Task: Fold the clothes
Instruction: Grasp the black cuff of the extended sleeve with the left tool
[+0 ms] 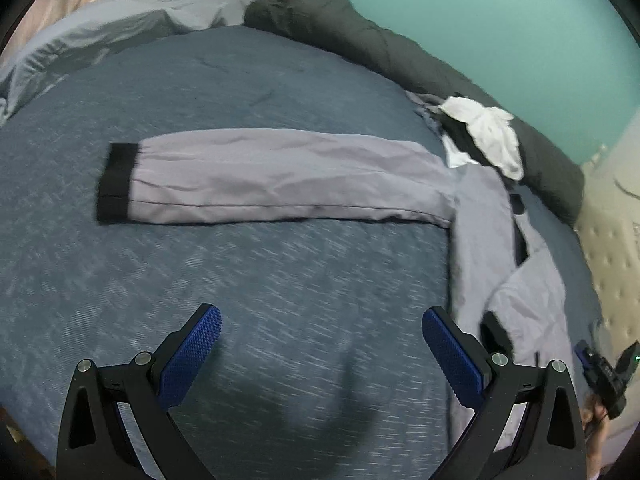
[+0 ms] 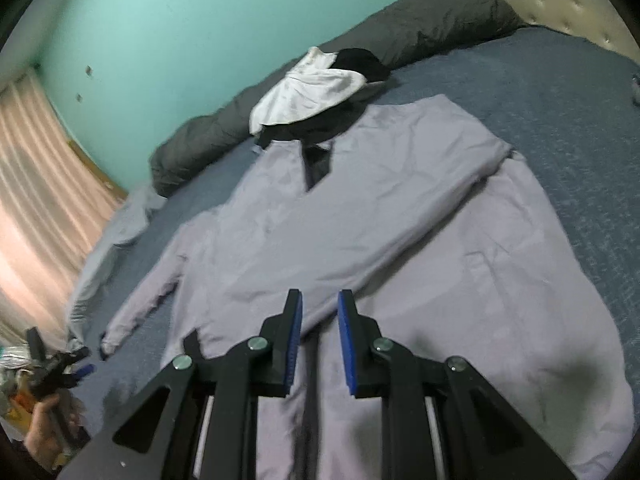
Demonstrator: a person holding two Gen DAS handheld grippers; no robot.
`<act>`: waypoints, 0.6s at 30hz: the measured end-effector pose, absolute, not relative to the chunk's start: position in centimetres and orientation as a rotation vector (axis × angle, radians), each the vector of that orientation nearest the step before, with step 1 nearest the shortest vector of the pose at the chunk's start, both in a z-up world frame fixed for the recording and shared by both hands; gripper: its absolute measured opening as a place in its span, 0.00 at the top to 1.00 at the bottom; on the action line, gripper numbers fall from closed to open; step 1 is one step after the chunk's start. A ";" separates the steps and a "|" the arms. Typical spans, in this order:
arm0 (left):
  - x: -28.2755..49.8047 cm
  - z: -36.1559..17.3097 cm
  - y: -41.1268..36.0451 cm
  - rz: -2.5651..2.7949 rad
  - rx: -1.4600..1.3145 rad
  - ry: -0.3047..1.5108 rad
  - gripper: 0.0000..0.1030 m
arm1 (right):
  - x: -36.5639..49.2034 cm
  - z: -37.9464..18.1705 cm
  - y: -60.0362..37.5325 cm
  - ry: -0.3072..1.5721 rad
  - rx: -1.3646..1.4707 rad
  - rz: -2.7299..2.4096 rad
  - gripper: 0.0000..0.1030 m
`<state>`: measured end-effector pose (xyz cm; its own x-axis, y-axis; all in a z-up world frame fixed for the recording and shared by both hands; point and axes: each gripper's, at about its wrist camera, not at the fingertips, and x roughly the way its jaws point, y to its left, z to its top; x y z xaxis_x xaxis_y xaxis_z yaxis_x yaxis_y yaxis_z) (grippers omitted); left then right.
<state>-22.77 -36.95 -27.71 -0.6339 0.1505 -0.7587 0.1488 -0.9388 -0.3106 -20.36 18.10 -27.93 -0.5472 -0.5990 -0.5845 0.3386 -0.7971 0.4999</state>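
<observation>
the lavender jacket (image 2: 360, 216) lies flat on the blue bedspread (image 1: 240, 80), one sleeve folded across its body, the other sleeve (image 1: 280, 176) stretched out for folding; left gripper (image 1: 320, 344) spread wide and empty, right gripper (image 2: 320, 332) nearly closed, grasping nothing.

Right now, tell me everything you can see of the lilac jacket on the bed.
The lilac jacket is thin, wrinkled fabric with a white-lined hood and a dark neck opening. It lies flat on the blue bedspread. One sleeve is folded across the chest; the other, black-cuffed, stretches straight out. Its hood touches the dark rolled duvet.
</observation>
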 end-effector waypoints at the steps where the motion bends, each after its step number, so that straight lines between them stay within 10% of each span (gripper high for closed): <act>1: -22.9 -27.6 -37.2 2.794 -1.350 -0.533 0.00 | -20.4 -27.9 18.1 -0.455 1.051 -2.323 0.83; 18: -24.9 -28.8 -41.5 2.875 -1.395 -0.446 0.00 | -20.4 -26.7 17.8 -0.414 1.009 -2.295 0.80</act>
